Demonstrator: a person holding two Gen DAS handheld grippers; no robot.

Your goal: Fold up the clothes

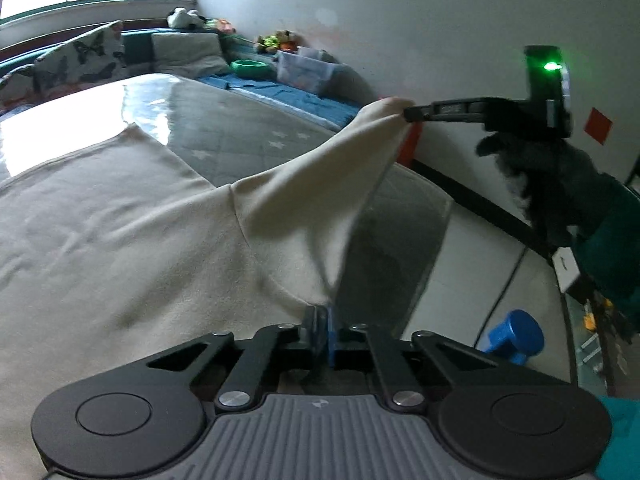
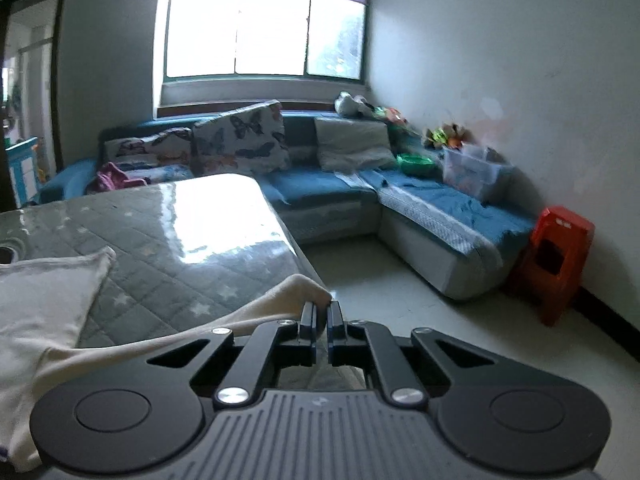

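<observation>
left gripper (image 1: 322,314): jaws closed on the near edge of the cream garment, low by the front of the desk; cloth bunches right at the tips.
right gripper (image 2: 321,312): jaws pinched shut on a tip of the same garment, likely a sleeve end; in the left wrist view it sits up and to the right, held by a dark gloved hand (image 1: 560,184).
cream garment (image 1: 120,216): a top, judging by the seam where the sleeve joins. Body lies mostly flat on the desk, light wrinkles. Sleeve is lifted off the surface and stretched taut between the two grips.
desk (image 2: 168,232): grey quilted cover with stars under shiny plastic; far half bare, glare from the window.
progress: early. No fold visible in the body; only the one sleeve is raised. Judged step: sleeve about to be carried in over the body.
left to do: lay this sleeve across, do the other sleeve (out of view, cannot tell its state), then fold the body and smooth it.
surroundings: blue sofa (image 2: 328,188) with cushions behind the desk, red stool (image 2: 556,256) by the wall, well apart from the work.
</observation>
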